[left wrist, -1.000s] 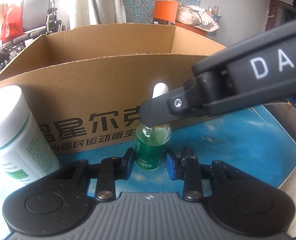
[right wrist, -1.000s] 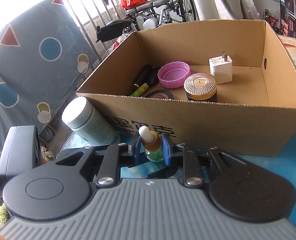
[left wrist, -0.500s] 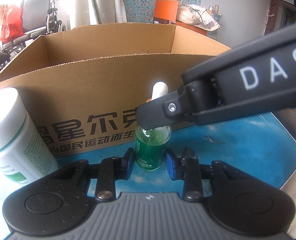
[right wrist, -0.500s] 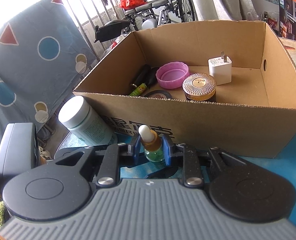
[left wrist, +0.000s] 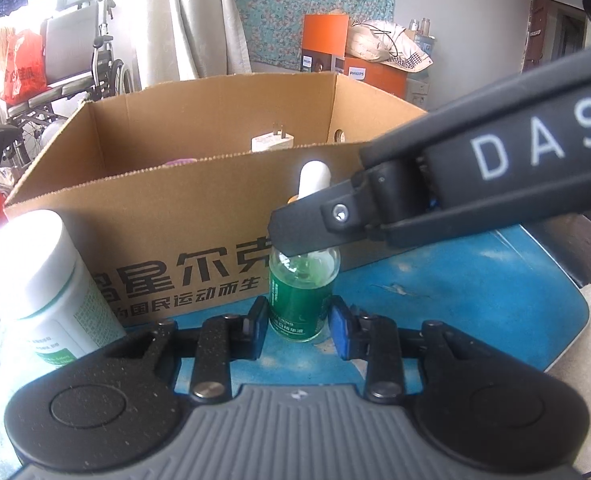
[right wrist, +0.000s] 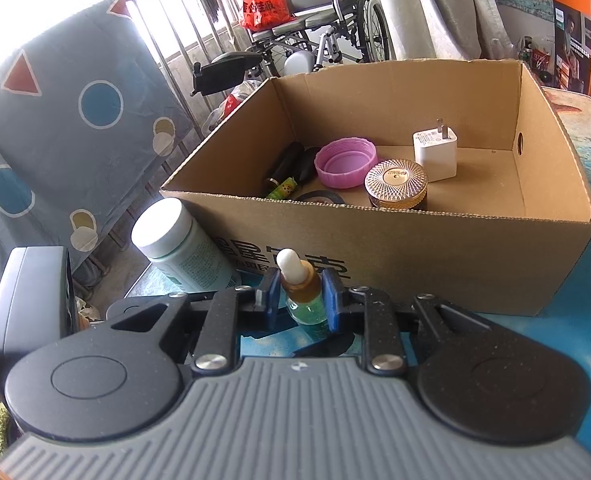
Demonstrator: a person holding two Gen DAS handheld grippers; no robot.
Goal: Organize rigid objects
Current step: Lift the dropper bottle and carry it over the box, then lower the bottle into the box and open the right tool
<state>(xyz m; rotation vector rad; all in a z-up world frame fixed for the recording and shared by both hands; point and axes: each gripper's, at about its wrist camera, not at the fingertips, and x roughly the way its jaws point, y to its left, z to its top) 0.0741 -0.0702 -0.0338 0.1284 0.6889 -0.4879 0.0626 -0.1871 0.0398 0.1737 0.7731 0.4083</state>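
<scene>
A small dropper bottle (left wrist: pixel 299 300) of green liquid, with a white bulb and a gold collar (right wrist: pixel 301 284), stands upright in front of the cardboard box (left wrist: pixel 175 216). My left gripper (left wrist: pixel 299 316) is shut on its lower body, one pad on each side. Reaching in from the right, my right gripper (right wrist: pixel 299 292) is shut on the collar and shoulder; one of its black fingers (left wrist: pixel 307 228) hides the neck in the left wrist view. I cannot tell whether the bottle's base touches the blue table (left wrist: pixel 455 300).
A white-capped tub (left wrist: pixel 39 272) stands left of the bottle, against the box front (right wrist: pixel 455 256). Inside the box lie a purple lid (right wrist: pixel 345 162), a gold-topped jar (right wrist: pixel 397 184), a white charger (right wrist: pixel 435 152) and dark items. The table's edge (left wrist: pixel 575 320) runs close on the right.
In the left wrist view the box and the tub sit lower, and the box's inside shows. The bottle and both grippers keep their places relative to each other.
</scene>
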